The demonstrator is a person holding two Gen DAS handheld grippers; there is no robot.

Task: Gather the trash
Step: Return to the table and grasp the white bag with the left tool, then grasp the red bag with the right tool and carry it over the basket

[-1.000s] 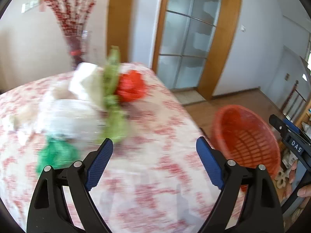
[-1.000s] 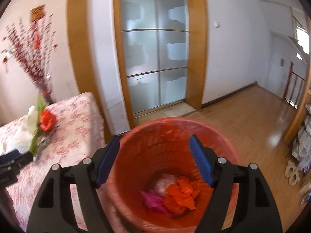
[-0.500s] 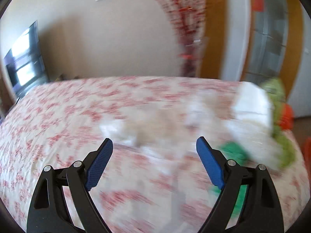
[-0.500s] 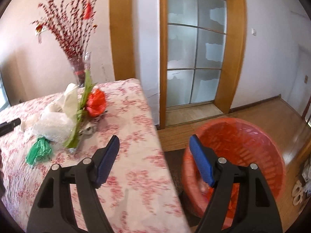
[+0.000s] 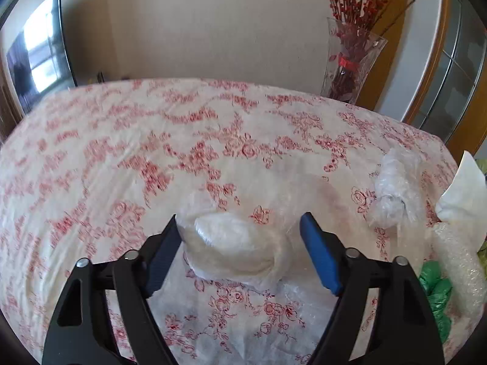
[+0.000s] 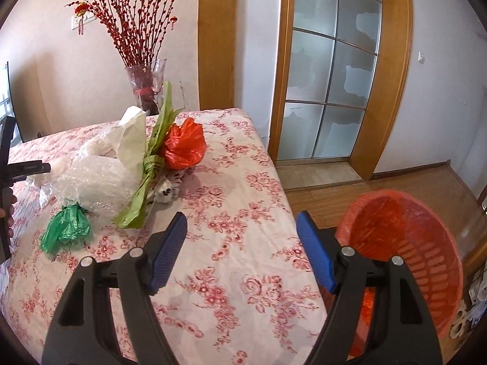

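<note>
My left gripper [image 5: 240, 243] is open, its jaws on either side of a crumpled clear plastic bag [image 5: 234, 246] on the floral tablecloth [image 5: 152, 152]. My right gripper [image 6: 242, 243] is open and empty above the table's near corner. A heap of trash lies on the table: bubble wrap [image 6: 94, 182], a green bag [image 6: 65, 228], a green wrapper [image 6: 146, 176], white paper [image 6: 132, 140] and a red bag [image 6: 184, 146]. The red mesh trash basket [image 6: 420, 243] stands on the floor to the right of the table.
A glass vase [image 6: 147, 86] with red branches stands at the table's far edge; it also shows in the left wrist view [image 5: 350, 64]. A TV [image 5: 39, 51] hangs at left. A glass door [image 6: 331, 70] is behind the wooden floor [image 6: 334, 188].
My left gripper swung left from the basket side and came down around the clear plastic bag. My right gripper swung left from above the basket to over the table corner.
</note>
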